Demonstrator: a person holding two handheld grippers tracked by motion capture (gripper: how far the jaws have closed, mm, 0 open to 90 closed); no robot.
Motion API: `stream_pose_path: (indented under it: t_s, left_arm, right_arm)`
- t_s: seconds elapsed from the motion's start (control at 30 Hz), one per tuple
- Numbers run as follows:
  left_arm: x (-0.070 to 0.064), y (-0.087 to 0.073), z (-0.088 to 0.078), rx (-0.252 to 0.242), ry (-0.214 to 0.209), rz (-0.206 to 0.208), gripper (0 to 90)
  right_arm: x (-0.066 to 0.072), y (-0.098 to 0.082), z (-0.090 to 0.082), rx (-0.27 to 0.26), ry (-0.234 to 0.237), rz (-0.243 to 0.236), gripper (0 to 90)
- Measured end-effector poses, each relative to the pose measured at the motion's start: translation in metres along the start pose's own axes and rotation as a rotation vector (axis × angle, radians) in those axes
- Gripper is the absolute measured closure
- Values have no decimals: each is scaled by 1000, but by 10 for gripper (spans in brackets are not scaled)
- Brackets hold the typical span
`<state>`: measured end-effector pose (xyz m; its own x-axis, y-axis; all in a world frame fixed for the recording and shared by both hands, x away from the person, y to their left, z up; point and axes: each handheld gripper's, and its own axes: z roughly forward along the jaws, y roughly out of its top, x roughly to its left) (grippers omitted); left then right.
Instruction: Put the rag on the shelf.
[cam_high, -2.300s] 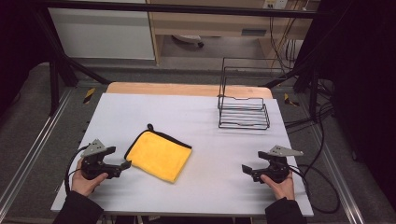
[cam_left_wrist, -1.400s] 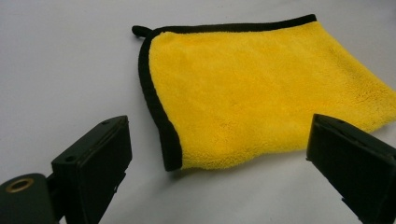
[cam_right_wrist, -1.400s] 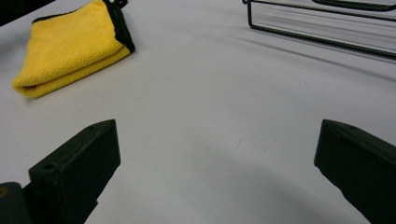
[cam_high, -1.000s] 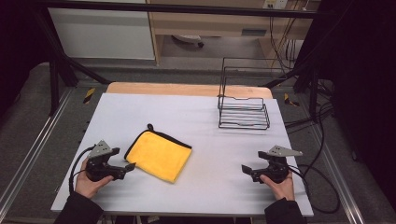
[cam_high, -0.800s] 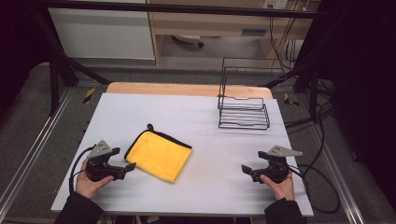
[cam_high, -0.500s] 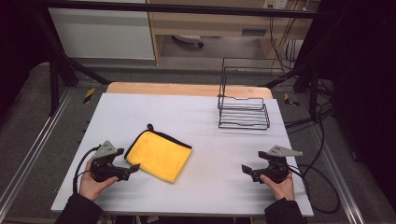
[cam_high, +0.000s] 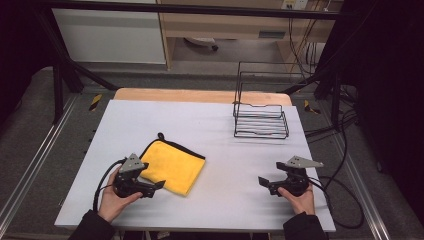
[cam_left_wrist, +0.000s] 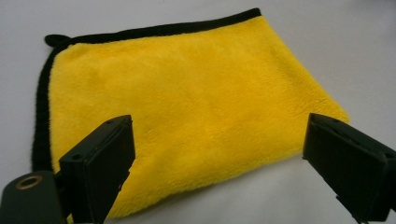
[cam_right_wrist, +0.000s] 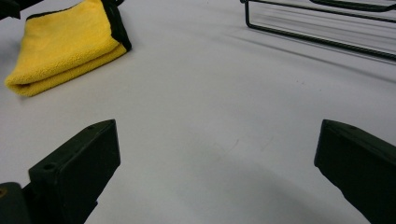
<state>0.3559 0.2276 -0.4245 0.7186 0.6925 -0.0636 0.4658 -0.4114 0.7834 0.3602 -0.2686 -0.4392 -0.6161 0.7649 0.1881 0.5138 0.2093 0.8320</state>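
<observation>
A folded yellow cloth (cam_high: 174, 167) with a black hem lies flat on the white table (cam_high: 210, 125), left of centre. My left gripper (cam_high: 157, 185) is open at the cloth's near left corner, its jaws spread wide over the cloth's (cam_left_wrist: 187, 107) near edge. Nothing is held between them. My right gripper (cam_high: 262, 182) rests open near the table's front right, well apart from the cloth (cam_right_wrist: 60, 49), with bare table between its jaws.
A black wire rack (cam_high: 260, 117) stands at the back right of the table, and its lower bars (cam_right_wrist: 317, 32) cross the top of the right gripper view. A cable (cam_high: 345, 210) trails off the right edge. A wooden strip (cam_high: 200, 95) runs along the far edge.
My left gripper has slid rightward toward the cloth, from beside its left corner to over its near edge. The right gripper and the cloth have stayed still.
</observation>
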Motion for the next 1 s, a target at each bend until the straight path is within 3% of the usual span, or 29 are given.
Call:
stream_pose_path:
  t_s: [0.3,0.47,0.7,0.8,0.93,1.0]
  left_arm:
    - [-33,12,17,36,-14,43,193]
    - [-54,14,27,64,-50,63,344]
    - [-67,17,35,100,-107,48,564]
    - [-72,16,41,127,-104,53,624]
    - [-78,16,46,142,-67,66,663]
    - [-80,16,49,156,-46,71,728]
  right_arm:
    - [0,0,0,1,1,-1,9]
    - [1,0,1,1,0,-2,10]
    - [2,0,1,4,4,-3,10]
    - [2,0,2,5,3,-4,10]
    - [2,0,1,4,3,-4,10]
    - [2,0,2,5,3,-4,10]
